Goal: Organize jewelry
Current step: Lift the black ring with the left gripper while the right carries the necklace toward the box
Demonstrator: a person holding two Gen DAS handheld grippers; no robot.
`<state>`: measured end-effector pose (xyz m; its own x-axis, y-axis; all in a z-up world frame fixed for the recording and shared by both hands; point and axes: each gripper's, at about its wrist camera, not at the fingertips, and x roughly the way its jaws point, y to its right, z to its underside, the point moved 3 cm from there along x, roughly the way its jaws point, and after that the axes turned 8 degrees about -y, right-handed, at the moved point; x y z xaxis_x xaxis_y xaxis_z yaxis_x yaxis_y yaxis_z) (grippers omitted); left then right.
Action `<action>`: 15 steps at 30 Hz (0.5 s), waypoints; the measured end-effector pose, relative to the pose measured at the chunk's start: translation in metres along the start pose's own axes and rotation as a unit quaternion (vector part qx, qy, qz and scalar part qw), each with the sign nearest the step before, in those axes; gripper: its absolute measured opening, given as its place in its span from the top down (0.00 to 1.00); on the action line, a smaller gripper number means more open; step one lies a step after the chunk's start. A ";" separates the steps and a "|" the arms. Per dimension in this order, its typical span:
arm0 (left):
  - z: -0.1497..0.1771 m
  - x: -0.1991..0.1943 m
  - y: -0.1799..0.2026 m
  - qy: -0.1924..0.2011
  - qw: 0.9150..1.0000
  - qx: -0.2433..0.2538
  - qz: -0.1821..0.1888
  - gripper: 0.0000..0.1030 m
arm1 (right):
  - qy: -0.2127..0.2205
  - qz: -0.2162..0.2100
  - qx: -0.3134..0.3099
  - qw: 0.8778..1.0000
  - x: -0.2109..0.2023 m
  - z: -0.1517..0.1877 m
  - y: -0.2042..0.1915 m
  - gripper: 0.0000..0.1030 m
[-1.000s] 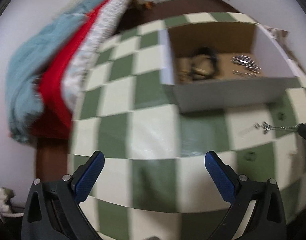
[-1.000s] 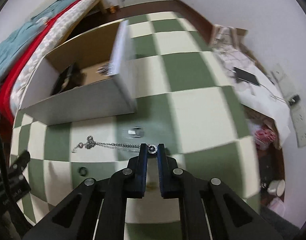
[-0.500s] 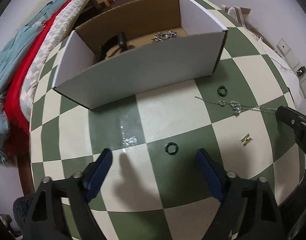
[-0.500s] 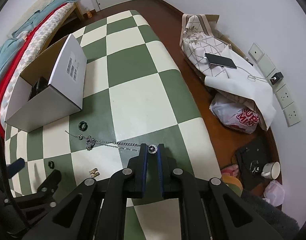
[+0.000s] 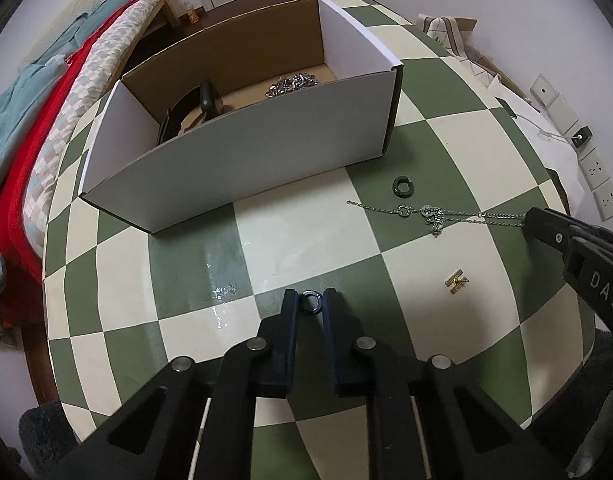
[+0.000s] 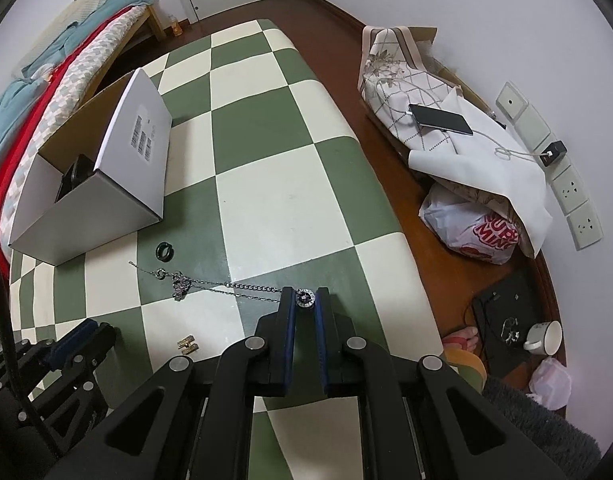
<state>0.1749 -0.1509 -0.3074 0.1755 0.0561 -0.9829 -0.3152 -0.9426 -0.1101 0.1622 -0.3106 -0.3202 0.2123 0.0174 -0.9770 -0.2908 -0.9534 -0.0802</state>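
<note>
Two grippers grip jewelry on the checkered counter (image 5: 266, 240): the left gripper (image 5: 309, 302), jaws just closing, pinches a dark ring (image 5: 309, 303); the right gripper (image 6: 305, 298) clamps a round pendant (image 6: 305, 299) whose chain (image 6: 226, 286) trails toward the cardboard box (image 5: 242, 152).

The left gripper (image 5: 310, 304) points steeply down, its jaws having just been closing, now pinched on a small dark ring (image 5: 309, 303). The right gripper (image 6: 305, 299) (at the left's 3 o'clock) clamps a round pendant (image 6: 305, 297), tilted down likewise.
</note>
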 end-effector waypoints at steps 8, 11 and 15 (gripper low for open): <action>0.002 -0.008 -0.009 0.007 1.000 -0.010 0.000 0.91 | 0.014 -0.006 -0.002 1.000 -0.016 -0.002 -0.004 0.90; 0.002 -0.019 -0.018 0.018 1.000 -0.015 -0.001 0.91 | 0.026 -0.013 -0.012 1.000 -0.032 -0.004 -0.012 0.90; 0.000 -0.042 -0.041 0.038 0.999 -0.031 -0.001 0.91 | 0.042 -0.028 -0.025 0.998 -0.057 -0.007 -0.024 0.90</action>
<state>0.1803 -0.1149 -0.2613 0.2471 0.0343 -0.9684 -0.2563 -0.9615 -0.0994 0.1633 -0.2909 -0.2608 0.3058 0.0481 -0.9509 -0.2293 -0.9656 -0.1226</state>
